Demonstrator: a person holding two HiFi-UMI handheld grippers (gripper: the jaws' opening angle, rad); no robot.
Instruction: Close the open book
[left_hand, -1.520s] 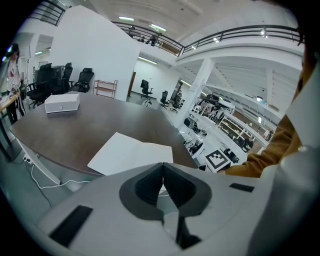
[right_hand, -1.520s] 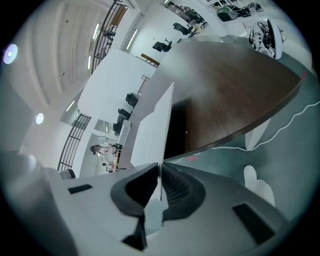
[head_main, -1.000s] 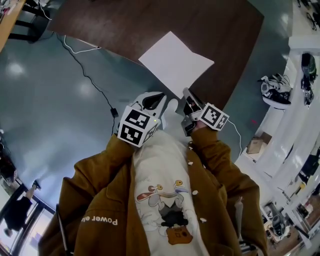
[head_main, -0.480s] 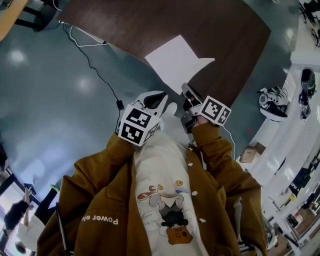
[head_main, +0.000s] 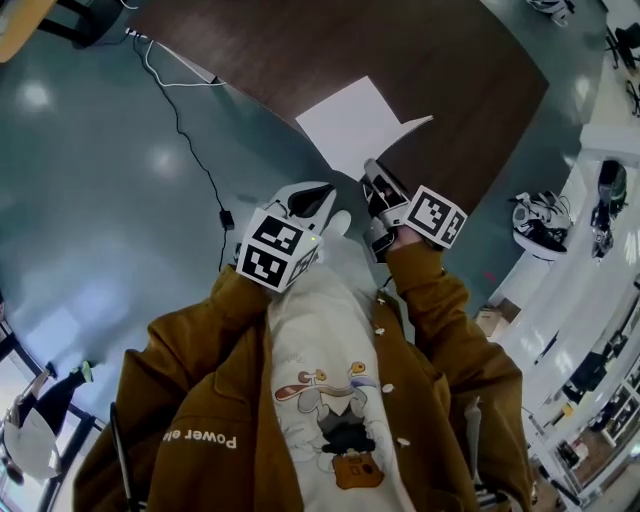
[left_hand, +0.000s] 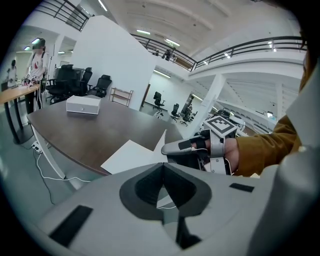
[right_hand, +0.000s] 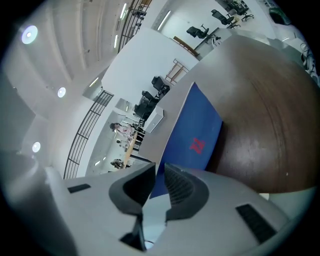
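Observation:
The open book (head_main: 350, 125) lies on the dark brown table (head_main: 440, 60), near its front edge, white pages up. Its right leaf (head_main: 408, 127) stands lifted off the table; in the right gripper view that leaf shows as a blue cover (right_hand: 195, 135) with a red mark. My right gripper (head_main: 371, 178) (right_hand: 160, 172) is at the leaf's near edge. Its jaws are opening, with the cover's lower edge in the gap and the pads off it. My left gripper (head_main: 318, 196) (left_hand: 162, 167) hangs short of the table, shut and empty, with the right gripper (left_hand: 172, 147) and the white page (left_hand: 131, 156) ahead of it.
A white box (left_hand: 83, 104) sits far back on the table (left_hand: 85, 130). A cable (head_main: 185, 120) trails over the glossy floor on the left. Shoes (head_main: 540, 215) and a cardboard box (head_main: 490, 320) lie near the white shelving on the right. A person (left_hand: 36, 55) stands far off.
The book lay flat open a second ago; its right leaf now stands raised. My right gripper moved up and towards the table with that edge. My left gripper shifted only slightly.

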